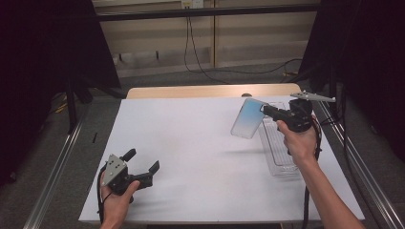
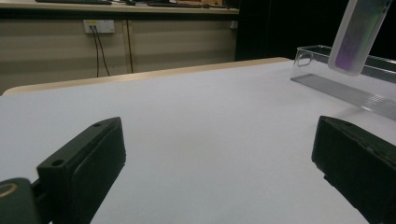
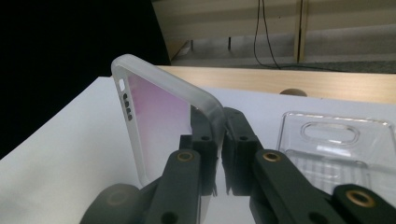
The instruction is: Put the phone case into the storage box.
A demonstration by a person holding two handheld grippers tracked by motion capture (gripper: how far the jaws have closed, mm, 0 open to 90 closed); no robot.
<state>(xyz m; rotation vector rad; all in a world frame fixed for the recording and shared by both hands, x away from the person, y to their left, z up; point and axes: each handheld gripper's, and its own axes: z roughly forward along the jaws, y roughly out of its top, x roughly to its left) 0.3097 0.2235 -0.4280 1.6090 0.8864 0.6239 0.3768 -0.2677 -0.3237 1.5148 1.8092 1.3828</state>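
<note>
A translucent phone case [image 1: 247, 119] is gripped at its edge by the right gripper [image 1: 265, 110], whose black jaws are closed tight on the thin rim, as seen in the right gripper view [image 3: 219, 135]. The case [image 3: 159, 121] is held above the worktop [image 1: 191, 143] at the far right, tilted, with one short end raised. Its frame is frosted, soft-looking plastic with rounded corners; the back panel is tinted, blue fading to pale in the high view and pinkish in the right gripper view. A small oval cutout and a row of dark holes are seen along one frosted side.

Just right of the held case, a clear hard plastic tray [image 1: 279, 148] lies flat on the worktop, long and rectangular, with a ribbed floor and an oval slot [image 3: 334, 133] at one end. It may be a package insert, though the glare makes that hard to tell.

The left gripper [image 1: 143, 167] is held low at the near left, its matte black, blocky jaws spread wide with nothing between them. The worktop is covered by a smooth white sheet, with a pale wooden edge [image 1: 205, 90] showing at the far side.
</note>
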